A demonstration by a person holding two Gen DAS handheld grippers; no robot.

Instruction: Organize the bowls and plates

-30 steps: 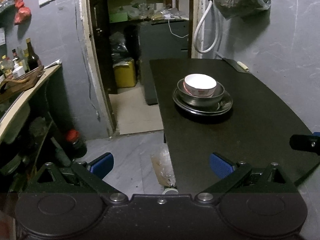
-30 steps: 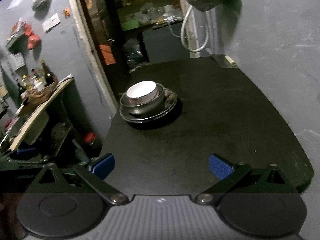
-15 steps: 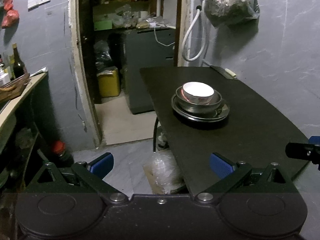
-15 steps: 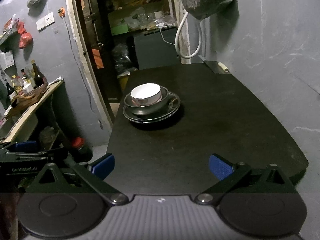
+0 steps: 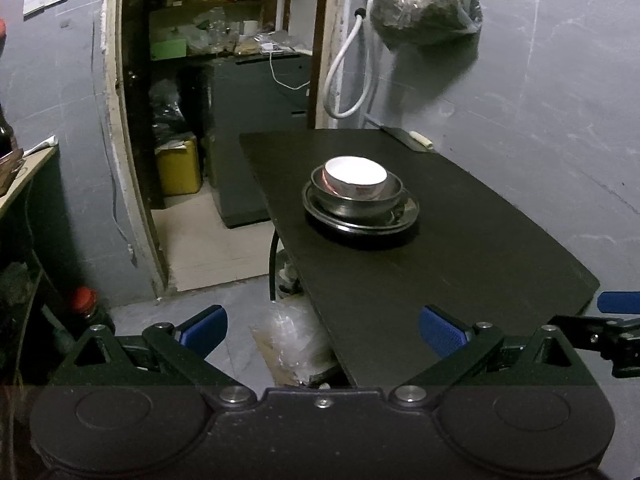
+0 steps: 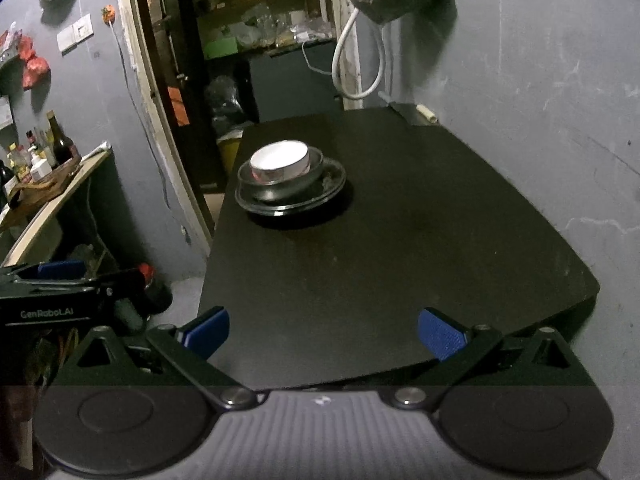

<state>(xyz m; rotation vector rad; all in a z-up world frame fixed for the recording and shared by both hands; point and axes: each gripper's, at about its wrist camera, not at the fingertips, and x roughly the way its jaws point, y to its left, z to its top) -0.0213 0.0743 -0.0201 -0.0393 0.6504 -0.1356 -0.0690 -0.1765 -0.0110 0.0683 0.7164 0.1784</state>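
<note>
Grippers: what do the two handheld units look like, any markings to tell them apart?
Both are black with blue-padded fingers on triangular linkages. The left gripper has a smooth body; its side reads GenRobot.AI in the right wrist view. The right gripper has a ribbed grey top.

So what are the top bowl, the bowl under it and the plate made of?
Top bowl: glossy white, probably glazed ceramic. Lower bowl: grey with mirror-like reflections, likely steel. Plate: same shiny grey rim, likely steel too.
</note>
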